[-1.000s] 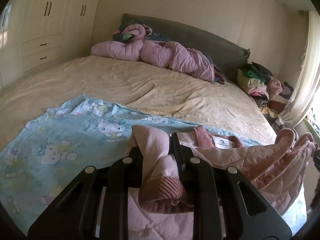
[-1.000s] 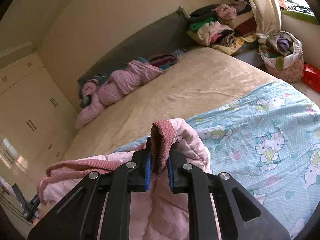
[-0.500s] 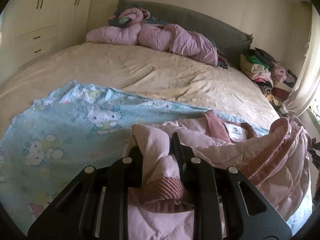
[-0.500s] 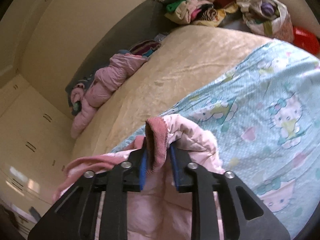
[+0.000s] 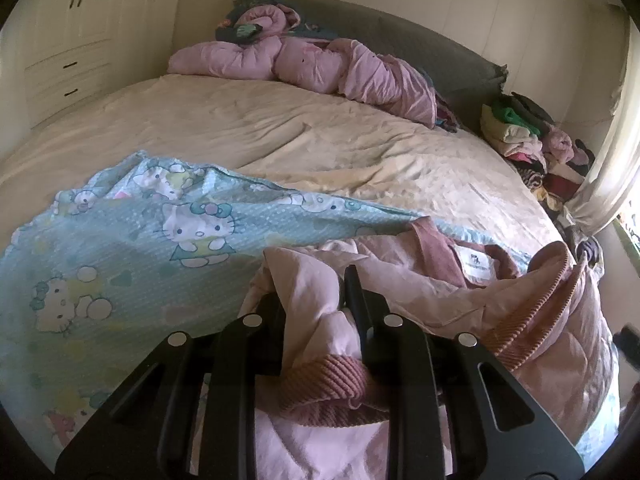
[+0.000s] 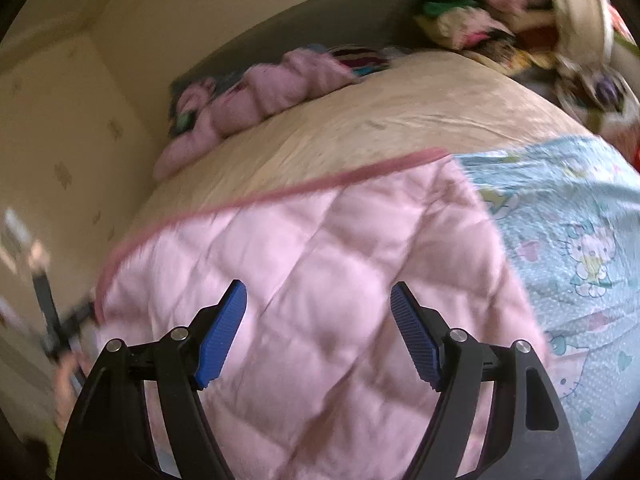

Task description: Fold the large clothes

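Note:
A pale pink quilted jacket (image 5: pixel 460 292) with darker ribbed trim lies on a light blue cartoon-cat blanket (image 5: pixel 120 264) at the near end of the bed. My left gripper (image 5: pixel 316 292) is shut on a fold of the jacket beside its ribbed cuff (image 5: pixel 332 376). In the right wrist view the jacket (image 6: pixel 320 280) lies spread flat under my right gripper (image 6: pixel 318 304), which is open wide and empty, its blue pads (image 6: pixel 224 328) above the quilted fabric. The blanket (image 6: pixel 568 240) shows to the right of the jacket there.
The beige bed (image 5: pixel 280 128) stretches behind. A bunched pink duvet (image 5: pixel 312 68) lies by the grey headboard (image 5: pixel 400 28). A pile of folded clothes (image 5: pixel 520 132) sits at the far right by a curtain. White wardrobes (image 5: pixel 80 20) stand on the left.
My right gripper has opened and let go of the ribbed cuff; the jacket now lies spread flat under it. My left gripper keeps its hold and has moved slightly forward.

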